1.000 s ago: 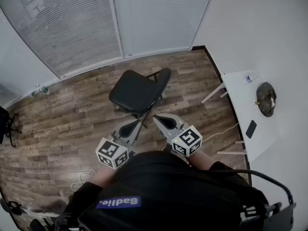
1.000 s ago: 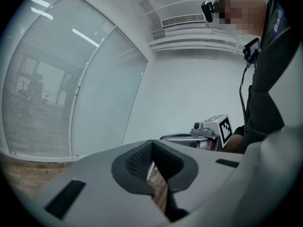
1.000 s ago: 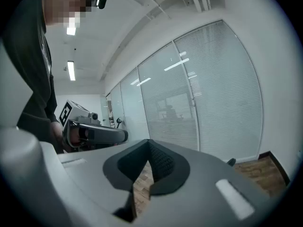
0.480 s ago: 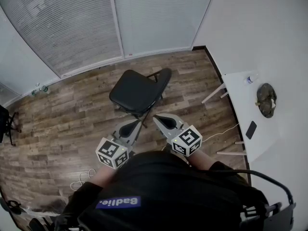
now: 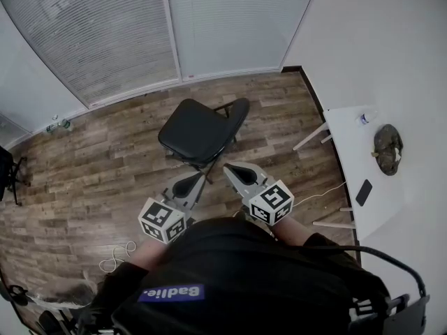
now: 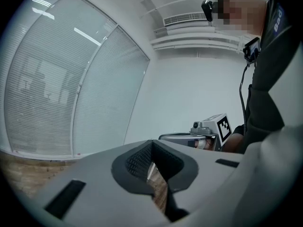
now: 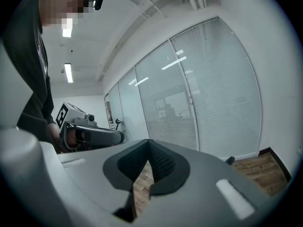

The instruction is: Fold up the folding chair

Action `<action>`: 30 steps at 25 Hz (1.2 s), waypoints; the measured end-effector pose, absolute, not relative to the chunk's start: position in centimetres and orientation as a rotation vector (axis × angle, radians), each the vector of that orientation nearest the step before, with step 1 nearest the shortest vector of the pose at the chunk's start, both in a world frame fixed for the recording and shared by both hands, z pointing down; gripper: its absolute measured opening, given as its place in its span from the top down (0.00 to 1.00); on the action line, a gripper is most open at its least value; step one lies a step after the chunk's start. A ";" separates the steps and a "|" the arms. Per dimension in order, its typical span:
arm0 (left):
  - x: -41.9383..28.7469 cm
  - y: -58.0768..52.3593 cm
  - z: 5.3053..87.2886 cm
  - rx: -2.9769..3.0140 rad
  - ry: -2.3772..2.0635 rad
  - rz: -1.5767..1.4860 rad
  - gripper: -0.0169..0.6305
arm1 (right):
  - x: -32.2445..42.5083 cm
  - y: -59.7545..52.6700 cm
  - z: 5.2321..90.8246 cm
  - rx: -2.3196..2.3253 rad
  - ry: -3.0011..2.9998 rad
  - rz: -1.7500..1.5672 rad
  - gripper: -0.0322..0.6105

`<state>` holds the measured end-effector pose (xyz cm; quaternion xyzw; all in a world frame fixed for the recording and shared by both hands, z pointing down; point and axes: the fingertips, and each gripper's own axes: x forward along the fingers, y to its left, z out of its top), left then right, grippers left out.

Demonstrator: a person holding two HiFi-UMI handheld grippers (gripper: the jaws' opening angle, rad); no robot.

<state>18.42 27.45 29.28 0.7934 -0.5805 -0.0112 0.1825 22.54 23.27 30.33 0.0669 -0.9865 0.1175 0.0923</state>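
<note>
A black folding chair (image 5: 201, 131) stands unfolded on the wood floor, seat flat and backrest at its right. Both grippers are held in front of the person's body, short of the chair and apart from it. The left gripper (image 5: 187, 185) is shut with nothing between its jaws; in the left gripper view its pads (image 6: 142, 161) meet. The right gripper (image 5: 237, 174) is also shut and empty, its pads (image 7: 161, 164) together in the right gripper view. A corner of the chair (image 7: 230, 160) peeks over the right gripper's body.
A white table (image 5: 356, 180) stands at the right wall with a phone (image 5: 363, 192), a bottle (image 5: 365, 116) and a dark round object (image 5: 387, 148) on it. Windows with blinds (image 5: 105, 33) run behind the chair. A white cable (image 5: 115, 257) lies on the floor at the left.
</note>
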 end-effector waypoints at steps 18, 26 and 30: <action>21.0 22.7 30.9 2.117 -1.780 -0.006 0.97 | 25.4 18.1 33.2 0.039 -2.914 0.383 0.95; 14.5 21.5 30.9 2.144 -1.757 -0.020 0.97 | 19.9 16.8 33.4 0.129 -2.891 0.394 0.95; 10.1 20.6 30.9 2.189 -1.705 -0.027 0.97 | 16.2 15.8 33.7 0.219 -2.869 0.405 0.95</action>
